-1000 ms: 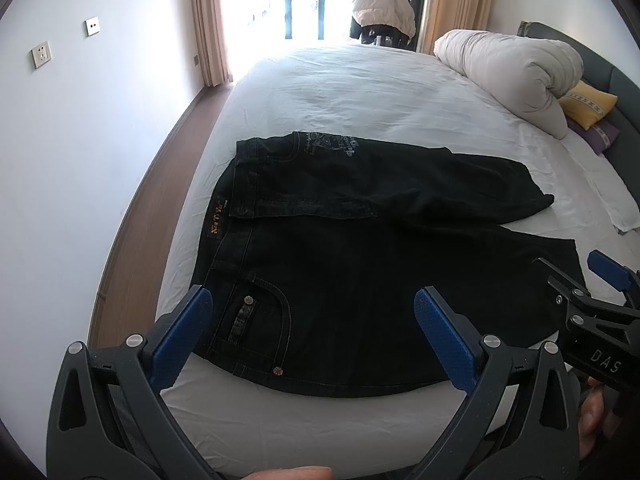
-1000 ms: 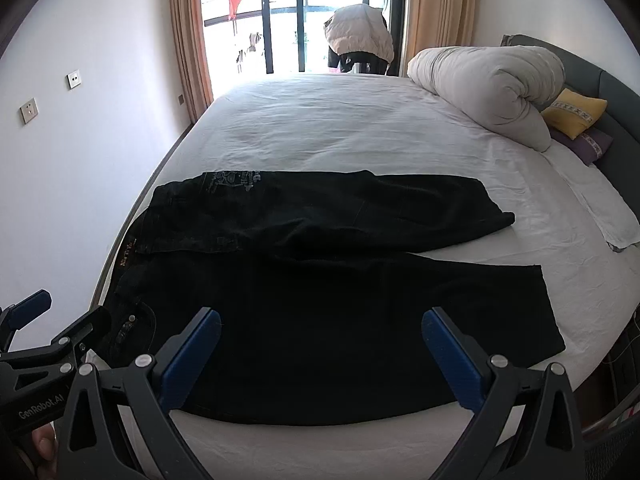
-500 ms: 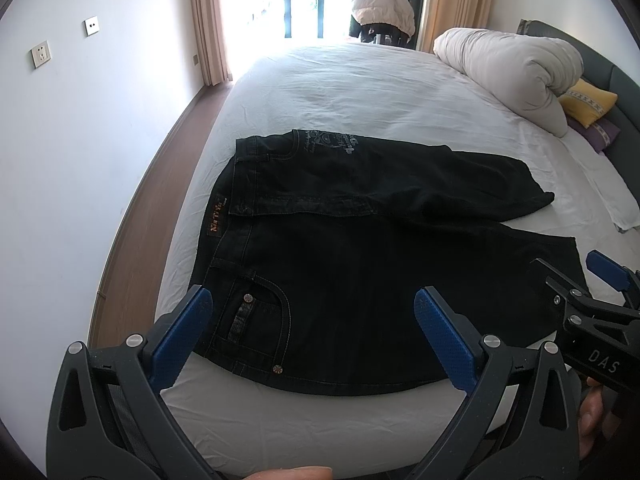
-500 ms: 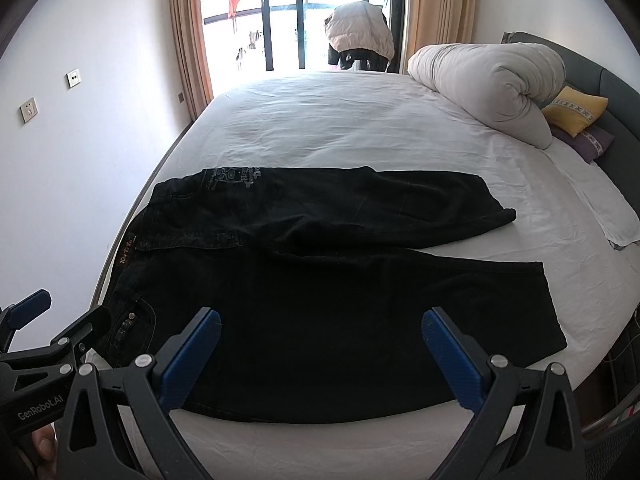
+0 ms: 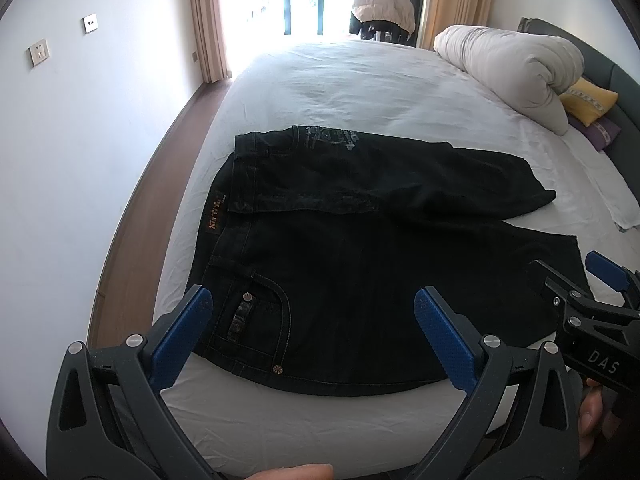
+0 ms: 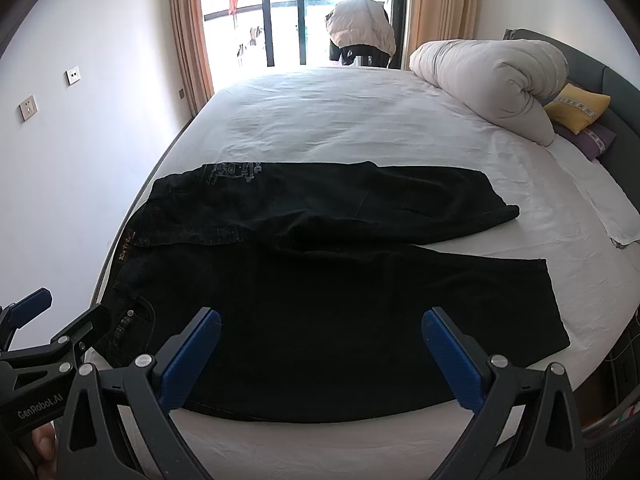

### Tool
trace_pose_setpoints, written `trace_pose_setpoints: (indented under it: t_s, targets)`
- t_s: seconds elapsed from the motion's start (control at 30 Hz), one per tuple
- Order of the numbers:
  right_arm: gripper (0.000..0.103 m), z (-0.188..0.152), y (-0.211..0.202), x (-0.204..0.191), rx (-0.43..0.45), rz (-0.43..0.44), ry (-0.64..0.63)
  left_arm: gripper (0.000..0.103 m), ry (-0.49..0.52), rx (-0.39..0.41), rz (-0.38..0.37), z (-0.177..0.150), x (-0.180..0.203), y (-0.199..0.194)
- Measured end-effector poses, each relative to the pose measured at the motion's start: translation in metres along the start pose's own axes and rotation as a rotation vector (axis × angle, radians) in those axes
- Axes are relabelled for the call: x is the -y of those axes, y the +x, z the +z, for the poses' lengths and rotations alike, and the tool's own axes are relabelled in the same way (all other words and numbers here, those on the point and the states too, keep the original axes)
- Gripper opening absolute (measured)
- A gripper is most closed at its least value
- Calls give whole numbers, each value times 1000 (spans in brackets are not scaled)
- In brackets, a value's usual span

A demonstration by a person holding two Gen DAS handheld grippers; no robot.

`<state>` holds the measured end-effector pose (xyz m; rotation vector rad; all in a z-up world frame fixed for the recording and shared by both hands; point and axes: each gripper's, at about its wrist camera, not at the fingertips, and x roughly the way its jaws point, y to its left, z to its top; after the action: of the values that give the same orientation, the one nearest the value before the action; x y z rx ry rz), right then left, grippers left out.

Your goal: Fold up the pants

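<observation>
the left gripper (image 5: 312, 316) sits nearest the camera, jaws spread wide and holding nothing, above the near edge of the bed (image 5: 360, 92). the right gripper (image 6: 320, 338) is in the same condition: jaws spread wide, nothing between the blue pads (image 6: 450, 356), hovering over the near edge. in the left view the right gripper also shows at the right margin, near the hem of the near leg.

the pants (image 5: 360, 264) are black jeans lying on the white sheet, close to the near edge, waistband toward the wall side and legs running toward the headboard side. the near leg (image 6: 360, 320) lies flat. the far leg (image 6: 360, 200) lies beside it and splays away, so the two hems are apart. the far waist section appears turned over, with a printed pocket facing up; the exact layering there cannot be determined.

progress assessment: the garment is spread out and roughly flattened, but no fold appears complete. remaining, by judgement: bring one leg over the other, then fold lengthwise toward the waistband. neither gripper touches the cloth, so a first grasp is not yet made.

beyond the pants the sheet is bare up to a rolled duvet (image 6: 492, 80) and a yellow pillow (image 6: 578, 108) at the headboard, well apart from the work area.
</observation>
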<state>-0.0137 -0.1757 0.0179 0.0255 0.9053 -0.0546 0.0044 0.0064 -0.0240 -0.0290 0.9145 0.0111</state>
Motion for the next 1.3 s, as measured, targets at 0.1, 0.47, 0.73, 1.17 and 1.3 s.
trace_pose_setpoints:
  t_s: [0.1, 0.47, 0.73, 1.17, 1.3]
  targets:
    - [103, 1, 2, -1, -5, 1, -2, 103, 6, -2, 7, 1, 2, 2]
    - [103, 4, 26, 5, -38, 66, -21, 103, 70, 24, -22, 24, -5, 36]
    - [103, 29, 62, 25, -4, 209, -90, 103, 256, 15, -114, 130, -22, 128]
    - [85, 65, 144, 47, -72, 419, -187, 101, 689, -332, -271, 256, -16, 338]
    - [83, 69, 166, 48, -109, 437, -183, 74, 676, -431, -346, 258, -20, 371]
